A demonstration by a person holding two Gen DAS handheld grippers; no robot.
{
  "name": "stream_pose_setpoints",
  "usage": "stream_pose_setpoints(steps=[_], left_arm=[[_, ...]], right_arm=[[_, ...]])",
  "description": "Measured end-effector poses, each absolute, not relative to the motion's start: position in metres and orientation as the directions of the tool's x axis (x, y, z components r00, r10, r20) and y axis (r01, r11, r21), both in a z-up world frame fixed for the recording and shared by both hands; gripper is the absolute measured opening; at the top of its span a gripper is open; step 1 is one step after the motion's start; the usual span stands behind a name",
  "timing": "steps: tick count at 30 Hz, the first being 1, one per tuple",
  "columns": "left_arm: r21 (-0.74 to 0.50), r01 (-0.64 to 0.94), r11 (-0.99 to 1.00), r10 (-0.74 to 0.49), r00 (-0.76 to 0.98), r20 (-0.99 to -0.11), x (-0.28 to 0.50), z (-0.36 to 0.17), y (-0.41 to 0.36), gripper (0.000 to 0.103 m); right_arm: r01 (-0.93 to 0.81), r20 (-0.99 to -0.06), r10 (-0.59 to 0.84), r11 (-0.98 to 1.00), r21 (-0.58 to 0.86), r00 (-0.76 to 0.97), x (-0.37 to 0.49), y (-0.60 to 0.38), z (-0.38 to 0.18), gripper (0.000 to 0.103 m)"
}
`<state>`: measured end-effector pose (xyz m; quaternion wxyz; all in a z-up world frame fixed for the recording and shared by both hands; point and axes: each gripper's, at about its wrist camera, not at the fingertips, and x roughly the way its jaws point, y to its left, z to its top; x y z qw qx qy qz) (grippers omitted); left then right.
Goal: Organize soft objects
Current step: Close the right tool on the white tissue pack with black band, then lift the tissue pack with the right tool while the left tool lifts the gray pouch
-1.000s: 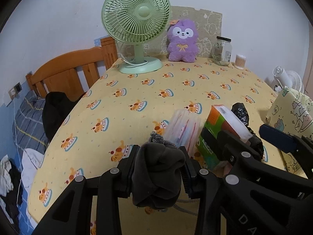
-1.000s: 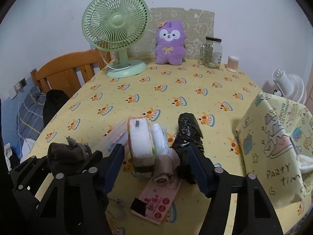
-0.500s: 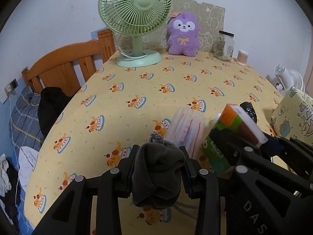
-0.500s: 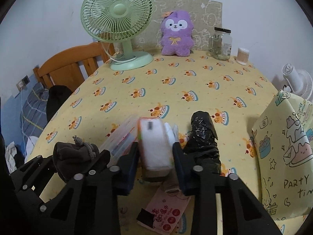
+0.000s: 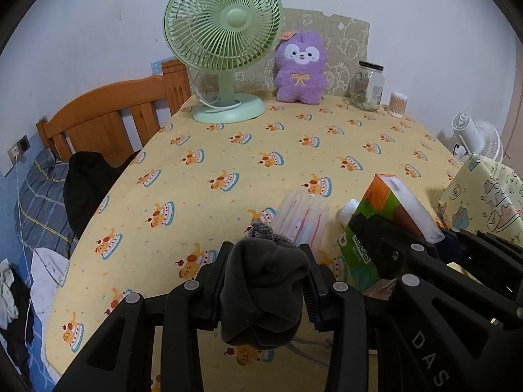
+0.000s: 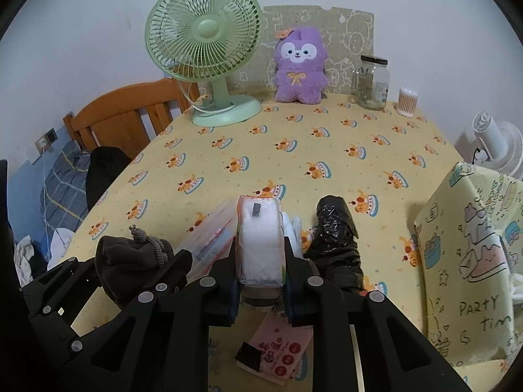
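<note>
A yellow tablecloth (image 6: pixel 228 150) printed with small cakes covers the table. At the far side stand a pale green fan (image 6: pixel 204 37) and a purple plush toy (image 6: pixel 299 65); a dark grey sock bundle (image 5: pixel 261 290) is near.

Soft, even indoor light in both fisheye views.
The wall (image 5: pixel 98 32) is lit flat and slightly bluish, with no glare; shadows on the tablecloth (image 6: pixel 327 124) are faint and short. Straight edges bow hard towards the rims and the corners go black. Focus holds from the near black fingers (image 5: pixel 212 290) to the far fan (image 6: pixel 204 29), with no motion blur.
</note>
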<state>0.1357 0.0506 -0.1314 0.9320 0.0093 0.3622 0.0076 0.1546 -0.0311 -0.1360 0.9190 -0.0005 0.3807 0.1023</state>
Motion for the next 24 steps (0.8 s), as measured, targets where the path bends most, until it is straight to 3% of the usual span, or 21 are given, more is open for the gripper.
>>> stream_pose_setpoints(steps=[24], left_arm=[[0.014, -0.007, 1.0, 0.014, 0.802, -0.597, 0.102, -0.074, 0.03, 0.04]], right_arm=[[-0.195, -0.606, 0.191, 0.979, 0.059, 0.773, 0.117, -0.054, -0.074, 0.023]])
